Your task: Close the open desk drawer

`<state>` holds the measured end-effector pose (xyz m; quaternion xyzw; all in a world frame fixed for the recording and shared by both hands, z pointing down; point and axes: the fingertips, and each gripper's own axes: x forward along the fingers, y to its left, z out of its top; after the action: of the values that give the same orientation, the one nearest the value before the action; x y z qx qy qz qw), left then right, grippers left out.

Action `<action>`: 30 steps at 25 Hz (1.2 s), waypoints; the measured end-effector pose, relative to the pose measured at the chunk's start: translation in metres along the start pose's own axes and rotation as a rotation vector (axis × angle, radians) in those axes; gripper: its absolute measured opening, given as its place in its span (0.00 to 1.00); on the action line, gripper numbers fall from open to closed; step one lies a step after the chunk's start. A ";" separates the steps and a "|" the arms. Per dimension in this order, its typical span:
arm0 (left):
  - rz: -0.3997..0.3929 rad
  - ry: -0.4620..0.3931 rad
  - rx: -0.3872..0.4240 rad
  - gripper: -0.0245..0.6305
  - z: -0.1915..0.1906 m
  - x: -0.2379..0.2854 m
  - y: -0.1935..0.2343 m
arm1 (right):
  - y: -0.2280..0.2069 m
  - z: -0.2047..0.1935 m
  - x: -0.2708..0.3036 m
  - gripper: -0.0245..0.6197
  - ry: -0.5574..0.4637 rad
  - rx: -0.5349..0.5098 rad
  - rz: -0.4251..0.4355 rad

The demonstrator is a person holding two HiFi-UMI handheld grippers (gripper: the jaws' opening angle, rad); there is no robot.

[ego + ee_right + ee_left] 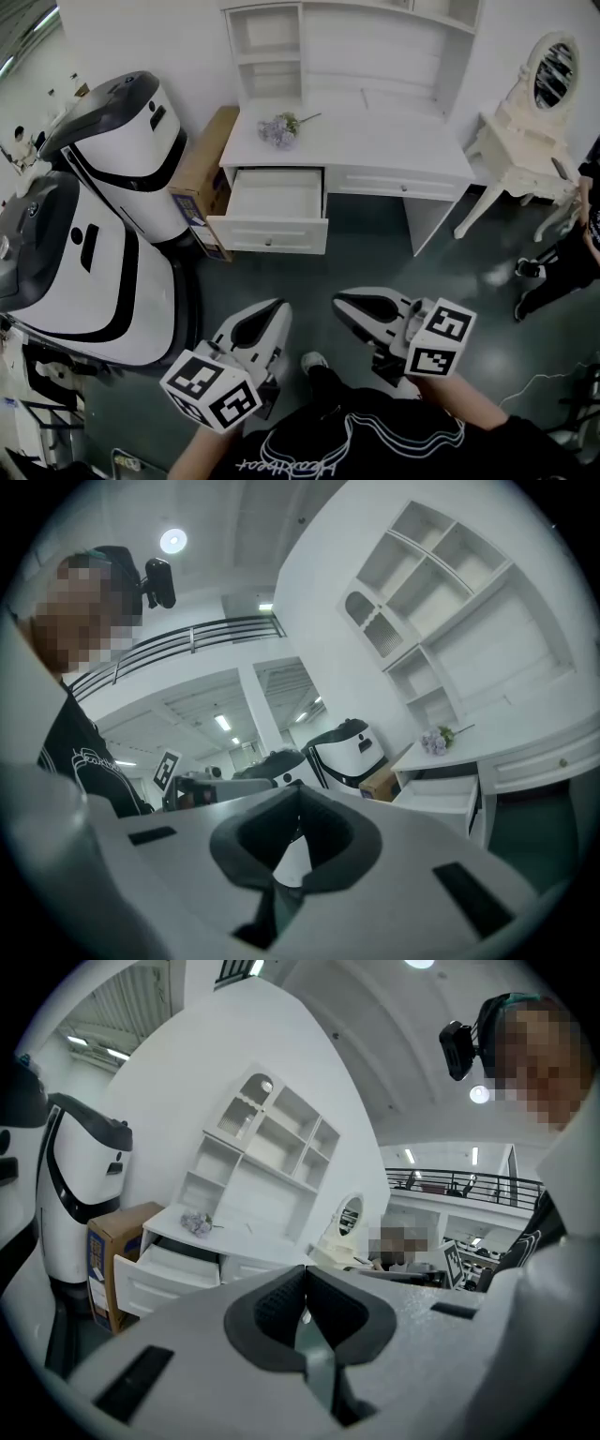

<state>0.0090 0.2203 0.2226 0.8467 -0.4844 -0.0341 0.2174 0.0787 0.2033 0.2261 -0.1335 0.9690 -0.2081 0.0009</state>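
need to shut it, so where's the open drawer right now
In the head view the open drawer sticks out from the left end of the white desk, just below the flowers and beside the cardboard box.

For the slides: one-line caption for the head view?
Shut, empty left gripper and right gripper hover short of the open drawer of the white desk.

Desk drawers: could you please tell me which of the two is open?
The left drawer, under the purple flowers, is pulled out, showing its white inside; the right drawer beside it sits shut and flush.
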 end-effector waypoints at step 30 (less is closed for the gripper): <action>0.207 0.112 -0.059 0.04 -0.014 0.147 0.208 | -0.202 0.018 0.106 0.05 0.071 0.150 -0.009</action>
<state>-0.0766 0.0113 0.3409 0.7858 -0.5552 0.0217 0.2715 0.0294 -0.0088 0.2973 -0.1301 0.9495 -0.2846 -0.0243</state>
